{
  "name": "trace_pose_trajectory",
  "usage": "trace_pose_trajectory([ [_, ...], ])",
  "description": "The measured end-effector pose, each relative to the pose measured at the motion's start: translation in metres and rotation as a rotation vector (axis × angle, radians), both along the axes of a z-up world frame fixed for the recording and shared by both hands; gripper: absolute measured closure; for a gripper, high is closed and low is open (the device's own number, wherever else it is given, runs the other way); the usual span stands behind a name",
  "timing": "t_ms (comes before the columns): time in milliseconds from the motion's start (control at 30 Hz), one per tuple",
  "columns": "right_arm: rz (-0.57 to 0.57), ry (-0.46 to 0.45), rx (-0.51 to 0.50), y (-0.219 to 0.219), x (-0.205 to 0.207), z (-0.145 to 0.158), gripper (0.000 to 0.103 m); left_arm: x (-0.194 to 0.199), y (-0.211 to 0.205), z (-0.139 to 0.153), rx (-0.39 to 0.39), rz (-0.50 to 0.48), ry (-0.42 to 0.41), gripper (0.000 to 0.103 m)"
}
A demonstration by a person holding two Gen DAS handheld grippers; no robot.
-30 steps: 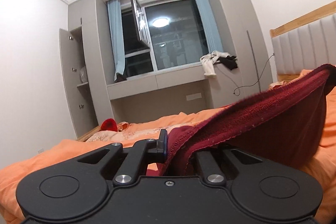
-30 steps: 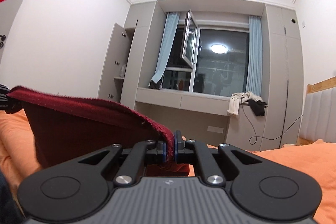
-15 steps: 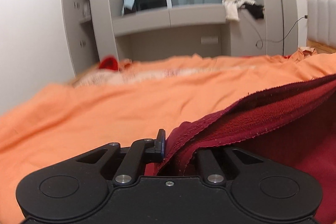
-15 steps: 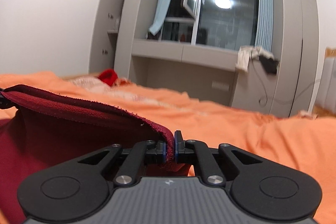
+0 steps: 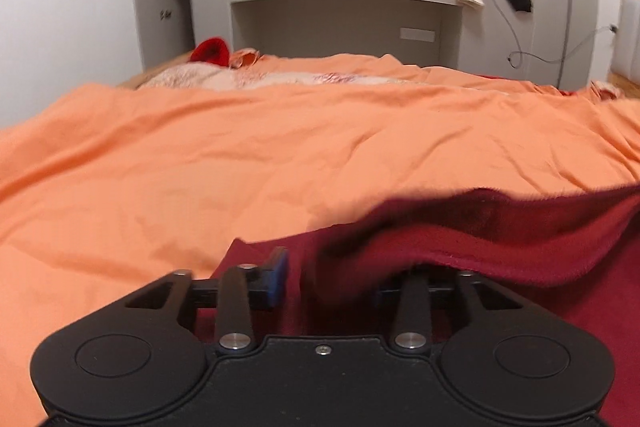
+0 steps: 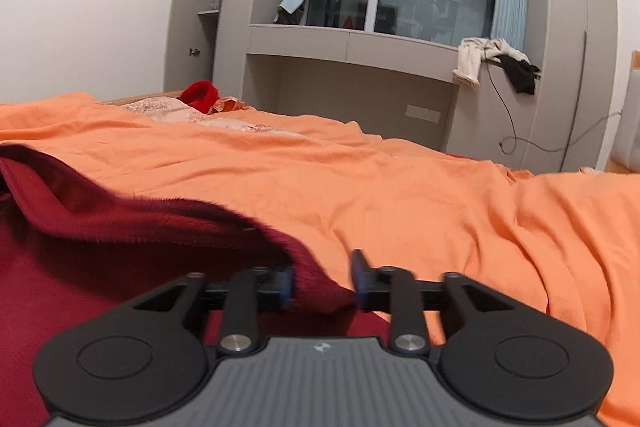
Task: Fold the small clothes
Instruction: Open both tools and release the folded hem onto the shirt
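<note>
Over on the left, the left tool (image 5: 328, 277) has just been spreading its jaws and now stands wide, the dark red garment (image 5: 500, 247) slumping loose between them onto the orange bed cover (image 5: 280, 147). To the right, the right tool (image 6: 322, 279) has likewise just been opening, the cloth's corner lying slack between its pads. This looks like the release after carrying a fold over. Next, I'd guess, both tools back clear and take fresh edges.

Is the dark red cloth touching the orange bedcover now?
Touching. In the right wrist view the red cloth lies on the orange bedcover, with no gap at its edge.
</note>
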State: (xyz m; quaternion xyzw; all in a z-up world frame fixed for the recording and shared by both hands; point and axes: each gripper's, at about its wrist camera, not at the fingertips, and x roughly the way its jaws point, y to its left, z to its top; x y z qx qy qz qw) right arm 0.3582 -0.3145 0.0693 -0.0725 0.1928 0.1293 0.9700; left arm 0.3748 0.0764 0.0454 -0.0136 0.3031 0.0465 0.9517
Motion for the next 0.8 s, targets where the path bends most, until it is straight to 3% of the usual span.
trace_pose_trajectory([
  [33, -0.009, 0.001, 0.008, -0.002, 0.000, 0.000, 0.039, -0.001, 0.004, -0.001, -0.028, 0.015, 0.005, 0.038],
  [67, -0.019, 0.001, 0.016, -0.004, -0.001, 0.000, 0.035, -0.001, 0.008, -0.002, -0.055, 0.029, 0.009, 0.035],
  [167, -0.055, -0.006, 0.020, -0.010, -0.001, 0.000, 0.009, -0.003, 0.019, -0.006, -0.105, 0.055, 0.023, 0.033],
  [200, -0.070, -0.011, 0.016, -0.012, -0.001, 0.000, 0.006, -0.004, 0.020, -0.007, -0.109, 0.061, 0.024, 0.032],
  [400, -0.113, -0.004, -0.023, -0.018, 0.000, -0.006, 0.000, -0.010, 0.017, -0.013, -0.062, 0.049, 0.024, 0.029],
  [467, -0.118, -0.002, -0.035, -0.021, -0.004, -0.009, 0.000, -0.016, 0.020, -0.009, -0.065, 0.039, -0.004, 0.024],
  [533, -0.125, -0.007, -0.033, -0.025, -0.009, -0.010, 0.000, -0.025, 0.027, -0.001, -0.079, 0.045, -0.040, 0.009],
  [600, -0.125, -0.018, -0.020, -0.032, -0.018, -0.010, 0.000, -0.034, 0.038, 0.007, -0.092, 0.085, -0.082, 0.002],
  [700, -0.137, -0.037, 0.005, -0.040, -0.030, -0.008, 0.000, -0.044, 0.064, 0.016, -0.154, 0.130, -0.125, 0.001],
  [800, -0.132, -0.044, 0.032, -0.045, -0.041, -0.007, 0.000, -0.049, 0.098, 0.015, -0.278, 0.154, -0.135, 0.001],
])
